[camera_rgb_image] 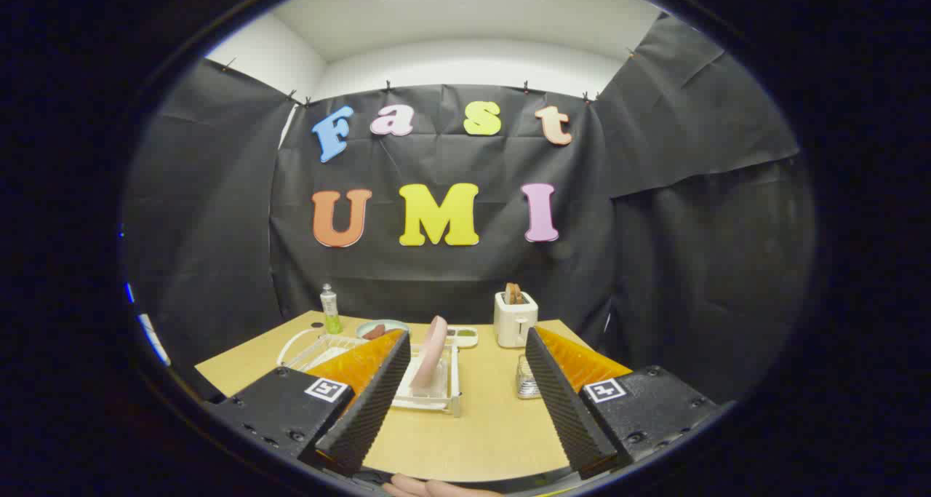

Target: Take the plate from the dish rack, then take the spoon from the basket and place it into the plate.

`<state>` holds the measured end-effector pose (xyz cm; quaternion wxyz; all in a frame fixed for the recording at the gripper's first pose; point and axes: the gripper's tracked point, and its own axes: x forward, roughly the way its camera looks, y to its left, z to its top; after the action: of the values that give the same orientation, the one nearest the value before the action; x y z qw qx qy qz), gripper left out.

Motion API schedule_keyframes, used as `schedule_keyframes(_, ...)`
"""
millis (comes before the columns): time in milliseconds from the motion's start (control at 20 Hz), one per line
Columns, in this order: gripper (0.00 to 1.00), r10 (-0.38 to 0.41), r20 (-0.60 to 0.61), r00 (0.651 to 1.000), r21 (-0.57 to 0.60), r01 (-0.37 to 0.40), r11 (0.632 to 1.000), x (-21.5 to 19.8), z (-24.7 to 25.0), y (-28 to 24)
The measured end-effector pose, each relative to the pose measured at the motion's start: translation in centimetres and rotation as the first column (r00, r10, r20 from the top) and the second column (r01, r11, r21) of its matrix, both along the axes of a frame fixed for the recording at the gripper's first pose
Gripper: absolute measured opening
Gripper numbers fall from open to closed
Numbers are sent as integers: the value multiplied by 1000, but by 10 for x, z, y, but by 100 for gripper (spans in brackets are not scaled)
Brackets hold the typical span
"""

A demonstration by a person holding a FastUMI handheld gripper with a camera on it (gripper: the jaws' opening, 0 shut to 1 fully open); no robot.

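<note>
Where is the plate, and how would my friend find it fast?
Look on the yellow table for the white dish rack, just ahead of the open tool, nearer its left finger. The plate stands on edge inside it. It is pink, unlike the white toaster farther back and the green bottle.

Your light wooden desk [465, 431] carries a white wire dish rack [436, 395], a metal mesh basket [525, 380], a white toaster [514, 321] and a green bottle [331, 311] near its far edge
</note>
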<state>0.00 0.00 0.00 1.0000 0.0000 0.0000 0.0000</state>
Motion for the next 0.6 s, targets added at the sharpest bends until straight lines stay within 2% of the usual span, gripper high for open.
schedule_keyframes(250,100,24,-4,1000,-7,-24,1000,4,-2,3)
schedule_keyframes(600,100,12,-14,1000,9,-12,1000,13,-1,-5)
